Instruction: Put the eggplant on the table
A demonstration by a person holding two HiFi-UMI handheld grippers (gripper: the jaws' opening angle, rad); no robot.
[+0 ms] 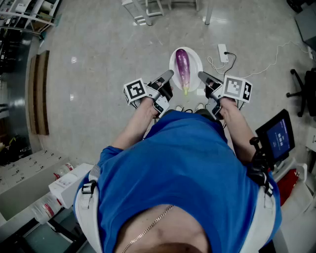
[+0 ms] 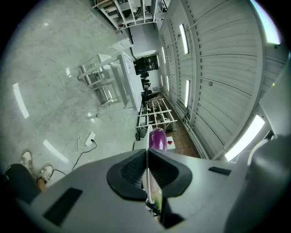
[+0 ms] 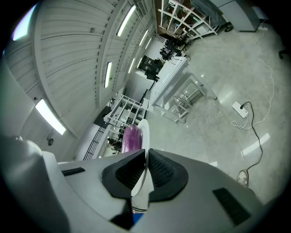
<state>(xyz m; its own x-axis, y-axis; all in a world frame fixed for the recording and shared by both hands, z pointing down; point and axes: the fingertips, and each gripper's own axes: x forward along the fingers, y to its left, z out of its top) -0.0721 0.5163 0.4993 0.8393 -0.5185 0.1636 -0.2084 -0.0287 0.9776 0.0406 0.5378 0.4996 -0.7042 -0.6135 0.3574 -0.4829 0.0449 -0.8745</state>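
Note:
A purple eggplant (image 1: pixel 183 68) with a green stem lies lengthwise on a white plate (image 1: pixel 194 58) held in the air over the floor. My left gripper (image 1: pixel 168 79) is shut on the plate's left rim and my right gripper (image 1: pixel 203 78) is shut on its right rim. In the left gripper view the left gripper (image 2: pixel 147 152) pinches the thin plate edge (image 2: pixel 146 136), with the eggplant (image 2: pixel 158 138) just beyond. The right gripper (image 3: pixel 146 154) clamps the plate (image 3: pixel 143 132) the same way in its own view, the eggplant (image 3: pixel 132 138) showing past the jaws.
Below lies a grey concrete floor with a white power strip (image 1: pixel 223 53) and its cable. White frame legs (image 1: pixel 148 10) stand at the far edge, an office chair (image 1: pixel 306 89) and a small screen (image 1: pixel 279 136) at right, shelving (image 1: pixel 24 15) at left, and white tables (image 2: pixel 127 77) stand farther off.

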